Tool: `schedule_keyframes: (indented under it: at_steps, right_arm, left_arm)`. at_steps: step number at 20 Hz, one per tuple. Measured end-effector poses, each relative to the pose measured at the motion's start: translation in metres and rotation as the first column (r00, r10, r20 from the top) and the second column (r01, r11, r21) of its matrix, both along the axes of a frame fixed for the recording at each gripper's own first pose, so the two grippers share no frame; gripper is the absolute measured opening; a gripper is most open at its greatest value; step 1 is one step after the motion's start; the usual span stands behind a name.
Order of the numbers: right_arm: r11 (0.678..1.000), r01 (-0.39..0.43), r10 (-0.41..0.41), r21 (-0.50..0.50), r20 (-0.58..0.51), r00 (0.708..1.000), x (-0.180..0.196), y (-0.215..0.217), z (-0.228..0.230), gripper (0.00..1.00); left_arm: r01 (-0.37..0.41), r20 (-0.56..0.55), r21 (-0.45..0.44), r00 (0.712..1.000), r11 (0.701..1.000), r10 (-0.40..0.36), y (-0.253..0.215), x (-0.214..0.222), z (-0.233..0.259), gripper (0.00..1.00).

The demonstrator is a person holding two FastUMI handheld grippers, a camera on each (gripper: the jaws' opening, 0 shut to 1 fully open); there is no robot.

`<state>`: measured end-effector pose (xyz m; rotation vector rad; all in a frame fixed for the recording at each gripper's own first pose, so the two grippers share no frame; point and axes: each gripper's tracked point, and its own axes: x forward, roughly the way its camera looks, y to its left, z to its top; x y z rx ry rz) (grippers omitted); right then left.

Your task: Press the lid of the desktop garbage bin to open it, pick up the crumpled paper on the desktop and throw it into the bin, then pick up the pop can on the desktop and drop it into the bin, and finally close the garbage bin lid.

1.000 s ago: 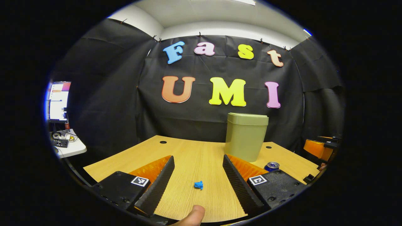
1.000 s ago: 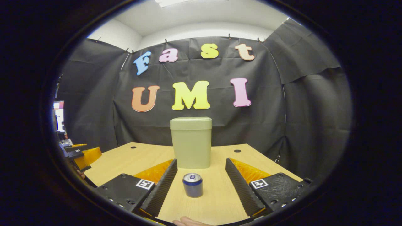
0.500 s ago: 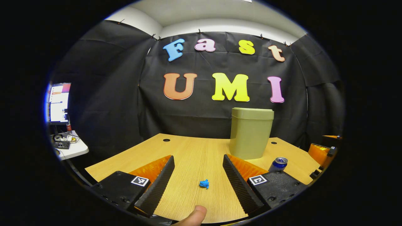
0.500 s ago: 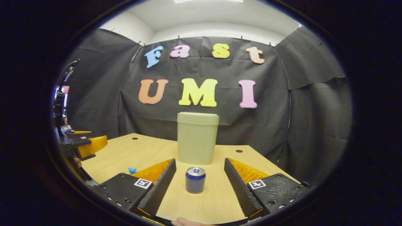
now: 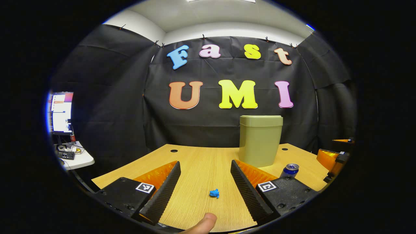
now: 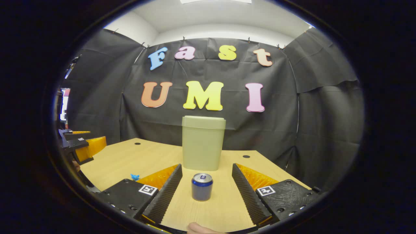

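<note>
Both grippers stand wide, ridged fingers holding nothing. The left gripper (image 5: pixel 205 185) frames a crumpled blue paper (image 5: pixel 214 193) on the wood-grain desk (image 5: pixel 198 165); the right gripper (image 6: pixel 207 187) frames an upright pop can (image 6: pixel 201 186). Behind them the smooth, boxy green bin (image 6: pixel 203 143) stands lidded.

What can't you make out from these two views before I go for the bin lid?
- Inside of the garbage bin: hidden by its closed lid in both views.
- Pop can: lower part hidden behind the left claw in the left gripper view.
- Crumpled paper: too small for detail in the right gripper view.
- Lid's press spot: not discernible.
</note>
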<state>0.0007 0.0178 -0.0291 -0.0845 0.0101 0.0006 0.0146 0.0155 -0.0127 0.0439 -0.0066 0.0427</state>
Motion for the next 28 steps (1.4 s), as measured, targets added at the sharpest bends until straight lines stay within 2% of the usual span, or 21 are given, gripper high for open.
schedule_keyframes:
  at_steps: [1,2,5,8,9,10,11,12,13,15,17,23,24,25,28]
  right_arm:
    - [1.000,0.008,-0.008,-0.002,-0.002,1.000,0.001,-0.002,0.000,0.98]
    - [1.000,0.006,-0.006,0.004,-0.003,1.000,0.002,-0.001,0.000,0.95]
    - [1.000,0.005,-0.005,0.010,0.000,1.000,0.007,-0.001,0.004,0.98]
    - [1.000,0.023,-0.023,-0.021,0.000,1.000,0.016,-0.006,0.011,0.86]
    - [0.999,0.032,-0.032,-0.024,-0.007,0.999,0.020,-0.008,0.013,0.74]
    - [1.000,0.026,-0.026,-0.016,-0.023,0.999,0.024,-0.007,0.014,0.67]
    - [1.000,0.022,-0.022,0.003,-0.036,0.999,0.029,-0.007,0.016,0.52]
    - [1.000,0.002,0.000,0.029,-0.053,0.999,0.035,-0.001,0.019,0.43]
    - [0.998,-0.006,0.010,0.056,-0.069,0.998,0.040,0.001,0.023,0.30]
    - [0.995,-0.045,0.054,0.091,-0.097,0.994,0.055,0.012,0.031,0.09]
    - [0.995,-0.044,0.053,0.093,-0.093,0.994,0.070,0.013,0.050,0.00]
    - [0.998,-0.040,0.040,0.043,-0.008,0.999,0.120,0.018,0.143,0.00]
    - [0.999,-0.042,0.042,0.034,0.005,0.999,0.128,0.021,0.159,0.03]
    - [0.999,-0.042,0.042,0.027,0.017,0.999,0.136,0.022,0.174,0.00]
    - [0.999,-0.042,0.042,0.012,0.024,0.999,0.164,0.028,0.203,0.00]
  left_arm:
    - [0.001,-0.002,0.001,1.000,1.000,-0.001,0.000,0.000,0.000,0.99]
    - [0.003,0.000,0.002,1.000,1.000,-0.003,-0.001,-0.001,-0.001,0.99]
    - [0.006,-0.009,0.001,1.000,1.000,-0.006,-0.002,0.001,-0.005,0.99]
    - [0.012,-0.016,0.001,1.000,1.000,-0.012,-0.006,0.003,-0.009,0.99]
    - [0.016,-0.017,0.002,1.000,1.000,-0.016,-0.007,0.003,-0.009,0.99]
    - [0.019,-0.019,0.002,1.000,1.000,-0.019,-0.008,0.004,-0.010,0.99]
    - [0.021,-0.014,0.003,1.000,1.000,-0.021,-0.008,0.004,-0.009,0.99]
    - [0.023,-0.010,0.002,1.000,1.000,-0.023,-0.009,0.003,-0.008,0.99]
    - [0.027,-0.008,0.001,1.000,1.000,-0.027,-0.010,0.003,-0.009,0.99]
    - [0.034,-0.010,0.004,0.999,0.999,-0.034,-0.013,0.006,-0.012,0.99]
    - [0.037,-0.021,0.019,0.999,0.999,-0.036,-0.014,0.006,-0.017,1.00]
    - [0.044,-0.047,0.026,0.998,0.999,-0.042,-0.018,0.011,-0.027,0.99]
    - [0.043,-0.049,0.025,0.998,0.999,-0.042,-0.018,0.012,-0.027,0.99]
    - [0.038,-0.048,0.023,0.998,0.999,-0.037,-0.016,0.012,-0.028,1.00]
    - [0.021,-0.039,0.003,0.999,1.000,-0.021,-0.009,0.016,-0.028,1.00]
